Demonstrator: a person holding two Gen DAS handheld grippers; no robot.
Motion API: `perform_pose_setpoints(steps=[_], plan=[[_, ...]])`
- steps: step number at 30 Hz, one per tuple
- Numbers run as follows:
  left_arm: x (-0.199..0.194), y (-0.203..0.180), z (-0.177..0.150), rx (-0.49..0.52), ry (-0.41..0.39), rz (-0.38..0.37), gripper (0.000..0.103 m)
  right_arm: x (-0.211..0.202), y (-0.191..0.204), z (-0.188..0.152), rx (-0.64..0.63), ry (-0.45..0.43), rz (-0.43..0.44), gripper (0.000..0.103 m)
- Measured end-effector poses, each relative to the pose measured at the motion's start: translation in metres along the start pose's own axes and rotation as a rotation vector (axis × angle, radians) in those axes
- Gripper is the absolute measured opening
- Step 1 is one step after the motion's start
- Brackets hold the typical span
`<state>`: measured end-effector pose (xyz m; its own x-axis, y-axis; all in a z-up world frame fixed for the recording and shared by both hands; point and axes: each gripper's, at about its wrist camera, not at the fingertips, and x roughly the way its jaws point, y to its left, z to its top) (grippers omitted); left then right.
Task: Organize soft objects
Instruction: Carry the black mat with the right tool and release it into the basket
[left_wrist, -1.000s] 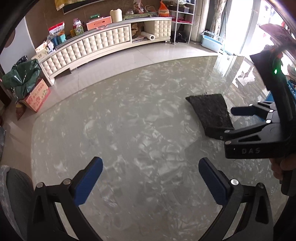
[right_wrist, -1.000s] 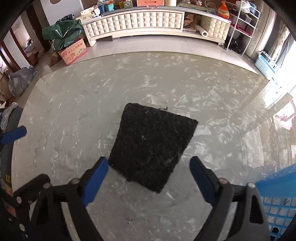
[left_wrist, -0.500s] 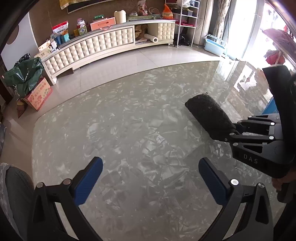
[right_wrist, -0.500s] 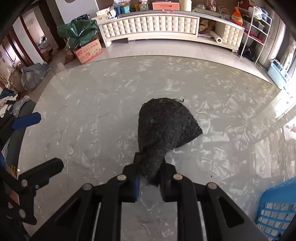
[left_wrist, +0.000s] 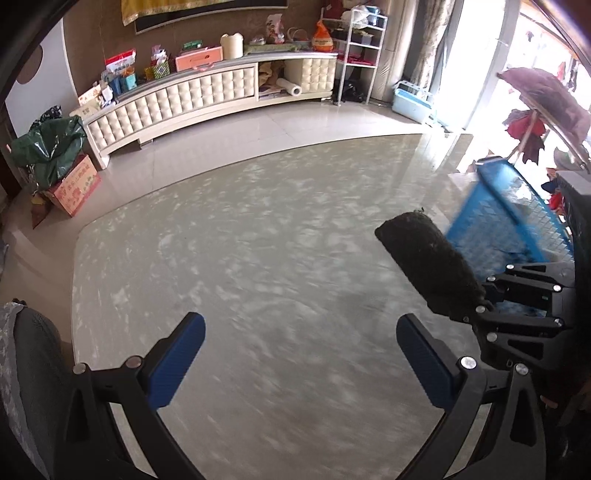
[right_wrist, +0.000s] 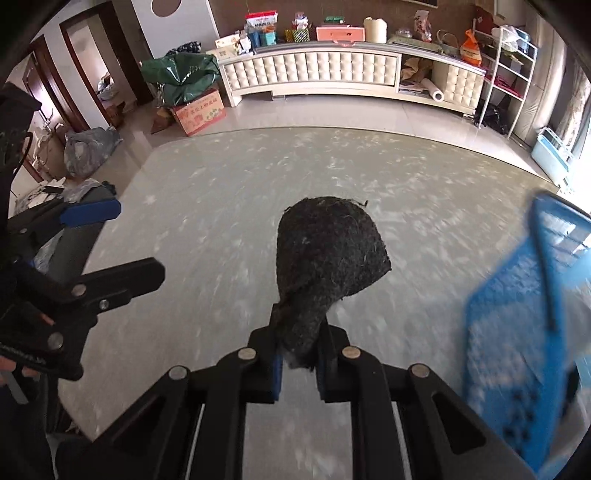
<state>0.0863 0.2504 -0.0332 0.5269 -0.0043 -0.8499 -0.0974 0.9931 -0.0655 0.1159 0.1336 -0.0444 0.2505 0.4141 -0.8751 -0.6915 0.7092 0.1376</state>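
Observation:
My right gripper (right_wrist: 298, 360) is shut on one edge of a black fuzzy cloth pad (right_wrist: 328, 254) and holds it lifted above the glossy grey table (right_wrist: 229, 236). The pad curls over the closed jaws. In the left wrist view the same pad (left_wrist: 428, 266) hangs at the right, held by the right gripper (left_wrist: 476, 312). My left gripper (left_wrist: 299, 354) is open and empty, low over the table's near side. A blue mesh basket (right_wrist: 524, 332) stands at the right, also in the left wrist view (left_wrist: 506, 221).
A white tufted cabinet (right_wrist: 314, 74) with boxes and bags runs along the back wall. A cardboard box (right_wrist: 199, 110) and green bag (right_wrist: 177, 77) sit on the floor at the left. A white wire shelf (right_wrist: 513, 70) stands at the right.
My right gripper closed on the near edge of the black pad and lifted it off the table, moving right toward the blue basket. The left gripper stayed open.

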Motion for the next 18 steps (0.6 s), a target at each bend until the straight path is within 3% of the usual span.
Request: perform_pose_setpoints(steps=[11, 18], plan=[[-0.054, -0.101, -0.03, 0.065, -0.019, -0.064, 0.103, -0.087, -0.026, -0.072, 0.063, -0.03, -0.005, 0.013], [-0.076, -0.152, -0.032, 0.118, -0.03, -0.065, 0.103, -0.122, -0.044, -0.095, 0.077, -0.066, -0.026, 0.013]])
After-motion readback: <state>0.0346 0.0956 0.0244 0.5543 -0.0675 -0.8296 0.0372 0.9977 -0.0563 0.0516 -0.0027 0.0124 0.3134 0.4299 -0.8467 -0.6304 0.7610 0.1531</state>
